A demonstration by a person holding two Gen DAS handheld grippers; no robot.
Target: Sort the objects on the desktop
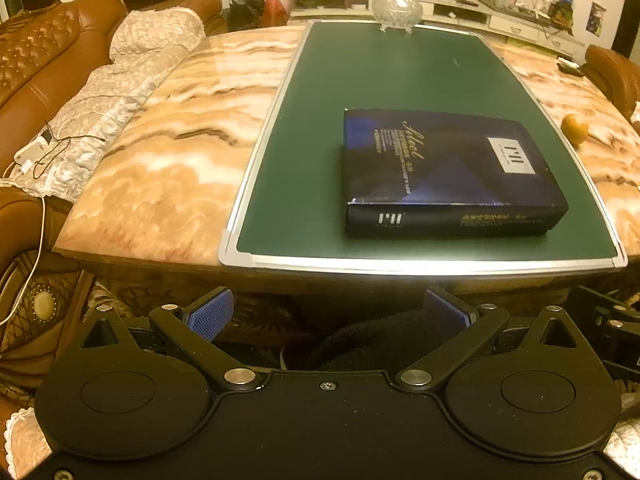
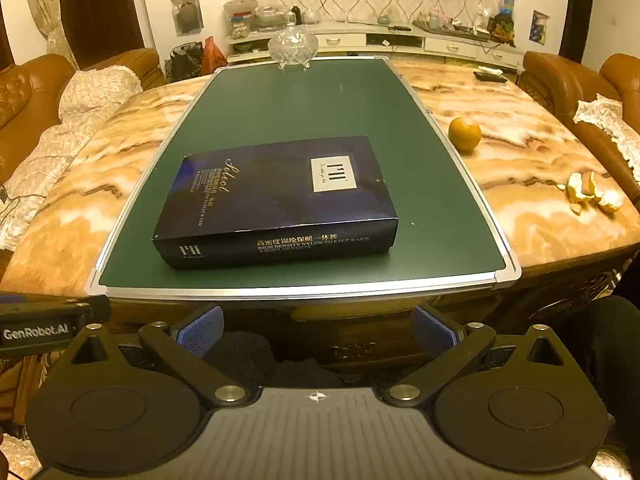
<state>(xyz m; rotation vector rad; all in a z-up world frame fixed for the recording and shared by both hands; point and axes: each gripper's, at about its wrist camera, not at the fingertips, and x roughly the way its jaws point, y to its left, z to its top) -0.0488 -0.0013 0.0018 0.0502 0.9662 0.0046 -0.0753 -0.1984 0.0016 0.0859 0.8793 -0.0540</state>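
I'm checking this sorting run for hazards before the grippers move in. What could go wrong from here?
The orange sits loose on the marble table just off the green board; a nudge could probably roll it away. The glass bowl stands at the board's far edge, so pushing the dark box forward might knock it.

Dark blue box (image 1: 452, 168) lies flat on green board (image 1: 360, 92).

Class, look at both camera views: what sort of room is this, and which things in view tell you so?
Most likely a home living room: brown leather sofas flank a marble-patterned table, and a TV cabinet cluttered with household items lines the wallpapered far wall.
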